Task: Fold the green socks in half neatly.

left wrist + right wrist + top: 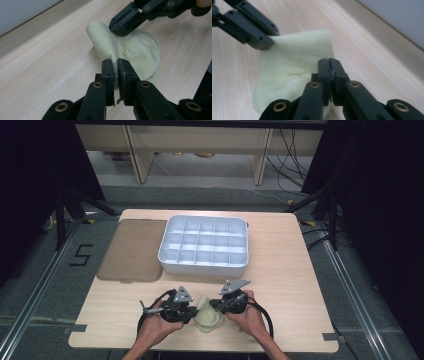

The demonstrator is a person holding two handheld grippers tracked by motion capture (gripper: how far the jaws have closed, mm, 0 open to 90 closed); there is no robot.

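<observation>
Both tongs, left (192, 311) and right (218, 305), clamp the pale cloth (207, 316) at 6 o'clock on the tabletop (280, 270); fold likely next.

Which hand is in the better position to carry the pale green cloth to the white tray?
Probably the right. Both tools, left tool and right tool, are shut on the cloth, but the right stands nearer the divided tray beyond.
</observation>
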